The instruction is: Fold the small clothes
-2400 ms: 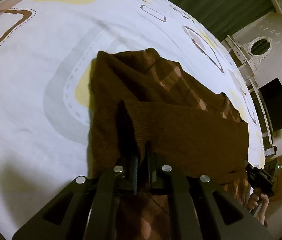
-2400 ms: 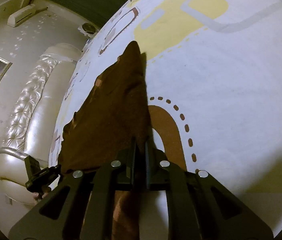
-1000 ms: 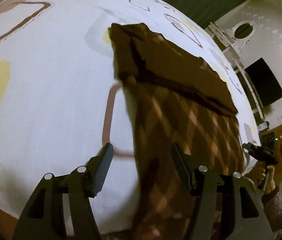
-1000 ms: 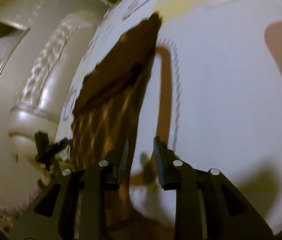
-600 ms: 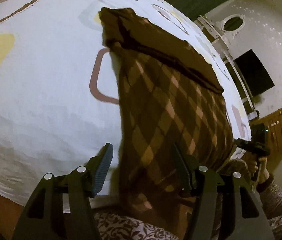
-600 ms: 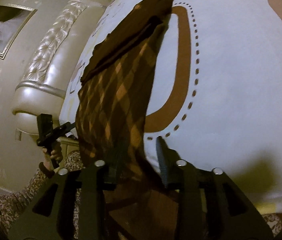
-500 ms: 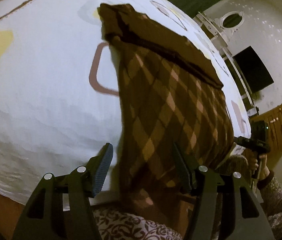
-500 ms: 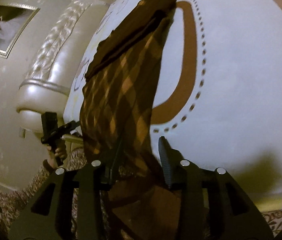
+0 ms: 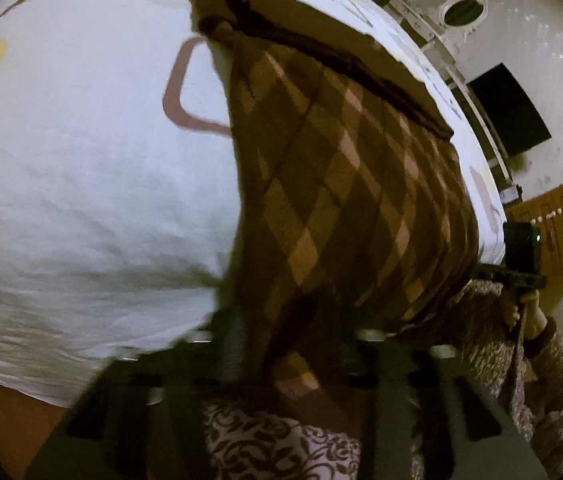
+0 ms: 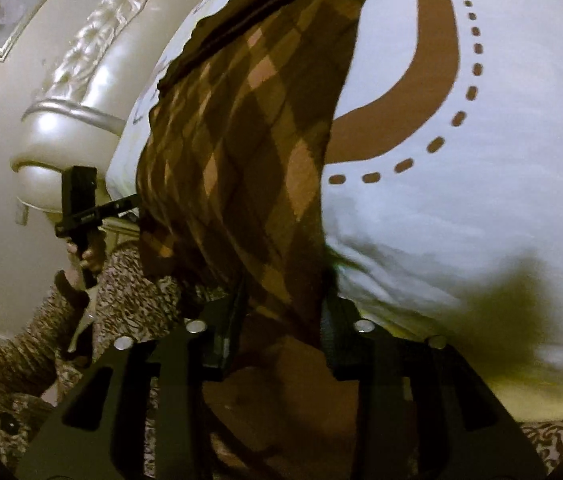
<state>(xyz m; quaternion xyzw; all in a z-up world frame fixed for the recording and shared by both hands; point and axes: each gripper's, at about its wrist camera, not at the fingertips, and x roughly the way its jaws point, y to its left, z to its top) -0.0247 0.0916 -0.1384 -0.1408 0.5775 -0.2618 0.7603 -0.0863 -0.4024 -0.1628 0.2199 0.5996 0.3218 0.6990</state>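
A brown argyle sweater [image 9: 341, 184] lies on the white patterned bed sheet [image 9: 81, 160]. Its far part is folded over, plain brown side up, and its near hem hangs over the bed's edge. My left gripper [image 9: 289, 344], blurred, is closing with the hem's left part bunched between its fingers. In the right wrist view the sweater [image 10: 249, 120] runs down to my right gripper [image 10: 283, 320], whose jaws are closing on the hem's right part, and the cloth fills the gap. Each gripper also appears in the other view: the right gripper [image 9: 521, 256] and the left gripper [image 10: 81, 200].
A padded silver headboard [image 10: 81, 80] stands to the left of the sheet [image 10: 461, 200]. The person's patterned sleeves [image 9: 541, 380] are close below the bed's edge. A wooden cabinet [image 9: 553, 232] and a dark screen [image 9: 509, 108] stand by the far wall.
Both grippers let go of the folded-over part, pulled back to the near hem and sank a little. Their jaws, wide a second ago, have narrowed around the hem.
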